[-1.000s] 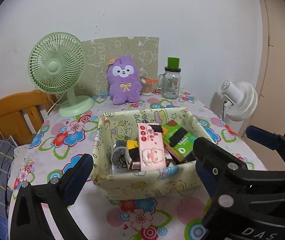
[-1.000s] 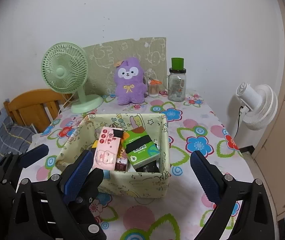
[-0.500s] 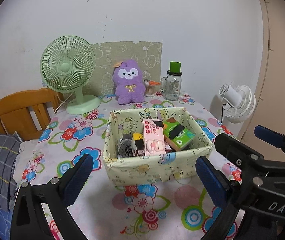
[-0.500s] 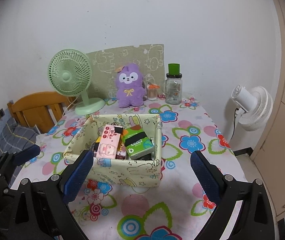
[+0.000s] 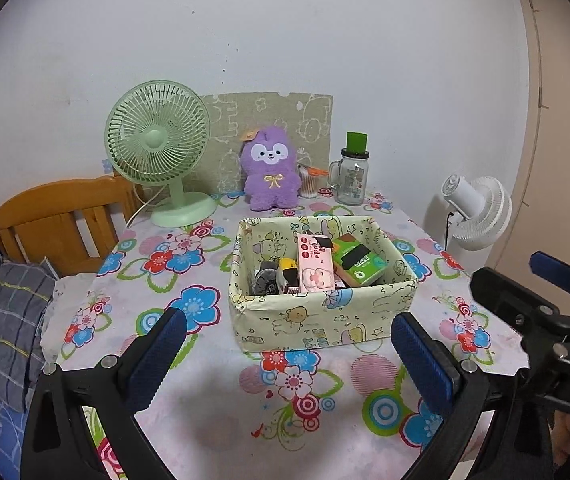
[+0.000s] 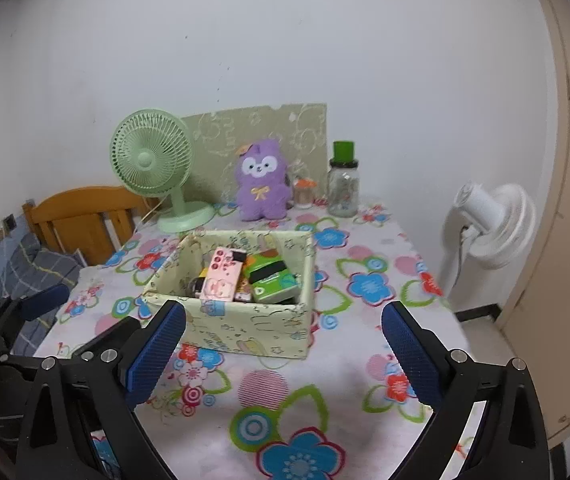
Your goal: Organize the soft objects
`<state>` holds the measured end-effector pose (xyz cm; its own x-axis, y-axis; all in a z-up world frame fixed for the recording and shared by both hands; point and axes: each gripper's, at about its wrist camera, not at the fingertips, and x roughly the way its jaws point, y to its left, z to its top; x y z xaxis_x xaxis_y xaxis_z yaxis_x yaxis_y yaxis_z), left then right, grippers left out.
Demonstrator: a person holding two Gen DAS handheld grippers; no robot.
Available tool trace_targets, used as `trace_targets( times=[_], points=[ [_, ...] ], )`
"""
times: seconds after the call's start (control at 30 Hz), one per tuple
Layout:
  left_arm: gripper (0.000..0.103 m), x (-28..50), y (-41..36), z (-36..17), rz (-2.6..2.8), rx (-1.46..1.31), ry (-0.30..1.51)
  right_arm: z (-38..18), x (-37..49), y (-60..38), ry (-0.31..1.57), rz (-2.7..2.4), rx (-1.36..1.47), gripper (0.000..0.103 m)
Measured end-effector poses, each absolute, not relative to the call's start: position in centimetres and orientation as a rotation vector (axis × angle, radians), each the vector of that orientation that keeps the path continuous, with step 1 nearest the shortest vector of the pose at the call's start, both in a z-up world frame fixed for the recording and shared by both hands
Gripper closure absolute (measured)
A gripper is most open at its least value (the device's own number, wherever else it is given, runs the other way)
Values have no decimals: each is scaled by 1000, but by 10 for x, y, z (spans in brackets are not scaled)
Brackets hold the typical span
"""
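Observation:
A pale-yellow fabric basket (image 5: 325,320) (image 6: 245,326) sits mid-table. It holds a pink tissue pack (image 5: 315,268) (image 6: 223,274), a green tissue pack (image 5: 359,264) (image 6: 273,278) and small dark soft items (image 5: 267,282). A purple plush toy (image 5: 271,170) (image 6: 261,180) stands upright at the back by the wall. My left gripper (image 5: 289,364) is open, near the table's front edge, well short of the basket. My right gripper (image 6: 283,354) is also open and empty, in front of the basket.
A green desk fan (image 5: 161,152) (image 6: 153,160) stands back left, a glass jar with green lid (image 5: 351,172) (image 6: 343,182) back right, a small cup (image 5: 309,182) beside the plush. A wooden chair (image 5: 57,216) and grey pillow (image 5: 9,312) lie left. A white floor fan (image 5: 475,212) (image 6: 493,224) stands right of the table.
Both grippers have pulled back from the basket toward the table's front edge; the basket looks smaller and farther. Both stay open and empty.

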<state>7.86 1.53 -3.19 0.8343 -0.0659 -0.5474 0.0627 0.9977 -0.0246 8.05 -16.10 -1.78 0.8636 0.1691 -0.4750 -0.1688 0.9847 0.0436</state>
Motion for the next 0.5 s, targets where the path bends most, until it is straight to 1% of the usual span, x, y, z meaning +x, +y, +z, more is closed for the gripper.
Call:
trace_targets(
  times=[0.27, 0.5],
  points=[
    [0, 59, 15, -24, -49, 3, 553, -10, 53, -168, 434, 151, -29, 1],
    [0, 42, 12, -20, -61, 31, 527, -9, 44, -180, 429, 129, 24, 1]
  ],
)
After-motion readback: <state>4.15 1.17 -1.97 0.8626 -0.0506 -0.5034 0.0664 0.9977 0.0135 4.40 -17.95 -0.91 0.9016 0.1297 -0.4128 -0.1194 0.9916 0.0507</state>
